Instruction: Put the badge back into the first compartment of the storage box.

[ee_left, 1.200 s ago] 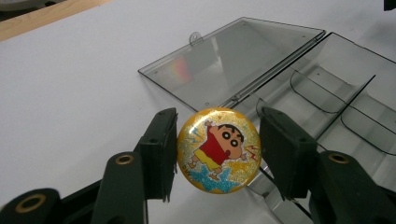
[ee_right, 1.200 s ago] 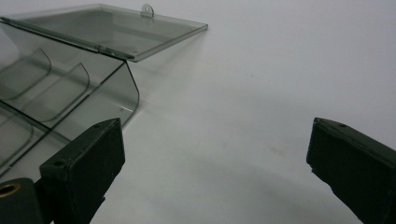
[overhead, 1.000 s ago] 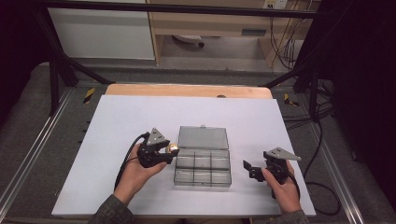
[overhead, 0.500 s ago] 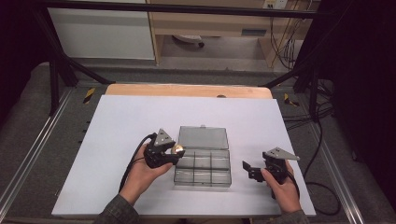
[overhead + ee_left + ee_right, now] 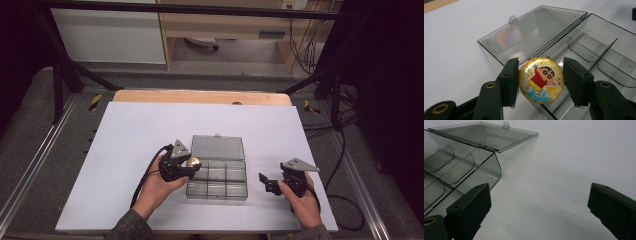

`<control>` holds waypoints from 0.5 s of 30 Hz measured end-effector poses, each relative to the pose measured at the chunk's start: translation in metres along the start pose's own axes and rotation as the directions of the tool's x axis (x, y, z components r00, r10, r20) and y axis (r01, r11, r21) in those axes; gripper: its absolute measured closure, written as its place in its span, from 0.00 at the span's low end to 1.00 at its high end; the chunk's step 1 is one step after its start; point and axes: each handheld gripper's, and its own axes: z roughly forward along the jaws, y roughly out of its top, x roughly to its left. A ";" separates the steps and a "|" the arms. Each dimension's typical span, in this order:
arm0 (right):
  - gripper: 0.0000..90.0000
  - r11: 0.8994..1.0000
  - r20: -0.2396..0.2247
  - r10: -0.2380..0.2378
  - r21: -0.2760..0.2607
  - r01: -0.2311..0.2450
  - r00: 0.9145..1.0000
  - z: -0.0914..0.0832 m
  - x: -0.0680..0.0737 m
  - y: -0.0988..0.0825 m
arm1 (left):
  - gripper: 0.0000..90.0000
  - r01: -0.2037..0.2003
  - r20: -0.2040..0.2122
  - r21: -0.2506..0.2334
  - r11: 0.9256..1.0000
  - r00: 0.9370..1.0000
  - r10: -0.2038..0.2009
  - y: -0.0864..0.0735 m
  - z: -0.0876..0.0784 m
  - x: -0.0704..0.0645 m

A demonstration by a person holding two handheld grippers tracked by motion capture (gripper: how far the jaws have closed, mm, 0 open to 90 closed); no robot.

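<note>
Over the open box (image 5: 584, 50), left fingers (image 5: 509, 82) grip a badge (image 5: 541, 80); right fingers (image 5: 471, 207) wide apart, empty

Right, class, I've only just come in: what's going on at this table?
A person works at a white table with a claw in each hand. The left claw grips a round gold cartoon badge by its edges and holds it over the near left corner of an open smoky plastic compartment box, whose lid lies flat behind it. The compartments in sight look empty. The right claw is wide open with nothing between its pads, off to the box's right.
</note>
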 end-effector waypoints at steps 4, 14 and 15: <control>0.06 1.000 0.001 0.001 0.000 -0.001 1.000 0.000 -0.001 0.000 | 0.53 -0.006 0.004 0.006 1.000 1.000 0.006 0.000 0.001 -0.002; 0.06 1.000 -0.005 0.003 -0.001 -0.003 1.000 -0.001 0.000 0.000 | 0.53 -0.009 0.026 0.015 1.000 1.000 0.008 -0.004 0.005 -0.007; 0.06 1.000 -0.006 0.003 0.000 -0.003 1.000 -0.001 0.000 0.000 | 0.53 -0.010 0.029 0.015 1.000 1.000 0.009 -0.004 0.006 -0.008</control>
